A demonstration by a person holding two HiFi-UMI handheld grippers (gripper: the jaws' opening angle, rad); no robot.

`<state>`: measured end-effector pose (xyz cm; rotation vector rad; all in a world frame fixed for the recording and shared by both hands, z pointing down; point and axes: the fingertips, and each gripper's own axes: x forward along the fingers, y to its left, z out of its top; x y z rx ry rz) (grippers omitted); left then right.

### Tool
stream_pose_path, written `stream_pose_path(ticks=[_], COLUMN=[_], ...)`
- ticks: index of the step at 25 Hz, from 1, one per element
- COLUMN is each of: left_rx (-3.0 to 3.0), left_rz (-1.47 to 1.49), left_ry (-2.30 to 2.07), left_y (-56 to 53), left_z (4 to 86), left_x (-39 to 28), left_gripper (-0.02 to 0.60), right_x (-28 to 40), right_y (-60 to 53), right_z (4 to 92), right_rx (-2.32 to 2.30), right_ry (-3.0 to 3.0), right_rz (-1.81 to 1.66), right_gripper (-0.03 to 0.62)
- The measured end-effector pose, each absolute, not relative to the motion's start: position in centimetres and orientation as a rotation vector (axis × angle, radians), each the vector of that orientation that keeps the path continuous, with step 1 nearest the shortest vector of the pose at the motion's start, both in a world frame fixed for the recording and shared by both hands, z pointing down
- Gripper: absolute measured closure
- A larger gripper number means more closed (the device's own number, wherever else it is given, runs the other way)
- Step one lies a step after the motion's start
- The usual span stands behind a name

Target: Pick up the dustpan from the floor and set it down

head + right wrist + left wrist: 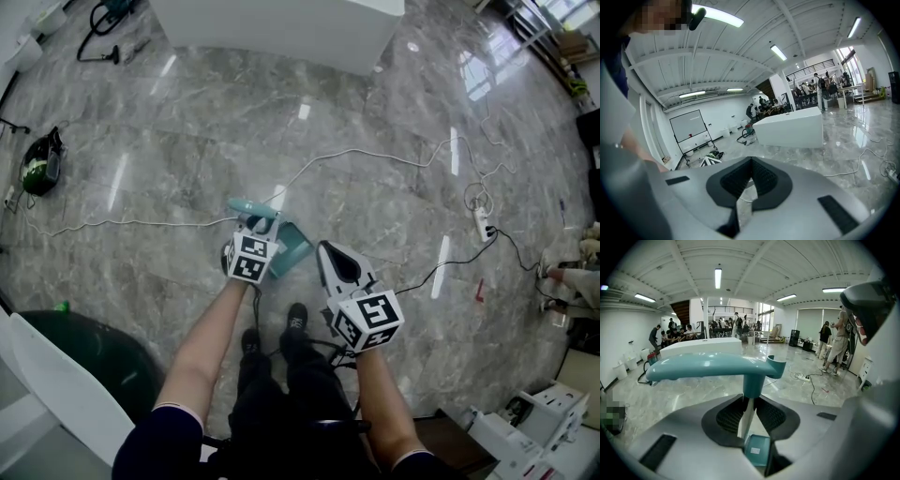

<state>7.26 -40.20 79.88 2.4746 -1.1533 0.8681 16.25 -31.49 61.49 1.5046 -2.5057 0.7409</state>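
My left gripper (pixel 255 228) clamped on the teal dustpan (pixel 292 246) by its thin stem, handle bar across above the jaws, my right gripper (pixel 330 255) beside it, jaws pinched together, empty.

Head view: overhead, steep down onto floor (pixel 187 169), counter (pixel 281 28) at 12 o'clock. Both gripper views: low, roughly level out across the floor. Left gripper view has dustpan (pixel 712 366) right at lens. All three share the counter.

Sleeves (pixel 159 436): dark navy, short.
Trousers (pixel 281 394), shoes (pixel 296 319): black.
Left gripper (pixel 255 227), right gripper (pixel 325 250): pale grey shells, black ribbed pads (pixel 736 180), black-and-white square-patterned marker cubes (pixel 251 258).
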Motion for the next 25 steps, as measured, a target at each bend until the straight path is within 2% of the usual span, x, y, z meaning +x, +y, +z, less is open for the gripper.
stream_pose_path(ticks=[14, 25], left_rx=[2.369, 2.305], left_rz=[0.873, 0.871], left_ry=[-1.253, -1.224], left_y=[-43.9, -42.0], left_z=[82.0, 83.3], left_x=[5.6, 5.0], left_gripper=[0.482, 0.48], right_x=[17.6, 16.8], right_y=[-31.6, -31.1], right_z=[63.2, 63.5], right_rx=[1.519, 1.496], right_ry=[-2.465, -2.469], right_rz=[0.782, 0.788], right_gripper=[0.588, 0.588])
